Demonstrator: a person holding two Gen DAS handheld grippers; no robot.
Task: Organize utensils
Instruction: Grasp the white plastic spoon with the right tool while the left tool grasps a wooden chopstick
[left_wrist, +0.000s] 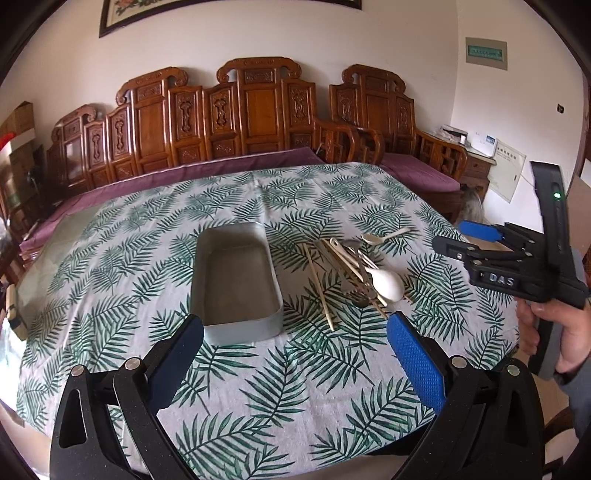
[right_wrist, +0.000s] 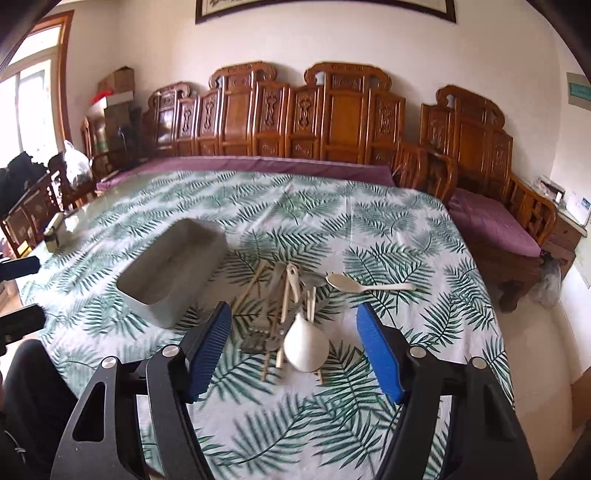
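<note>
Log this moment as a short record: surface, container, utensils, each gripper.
surface: table under a leaf-print cloth
container: grey rectangular tray, nothing in it, left of the utensils
utensils: loose pile on the cloth, with chopsticks, a metal fork and a large white spoon
apart from pile: small cream spoon, lying just beyond it
left gripper: open, holding nothing, above the near cloth
right gripper: open, holding nothing, jaws either side of the large white spoon in its own view
progress: no utensil in the tray yet
</note>
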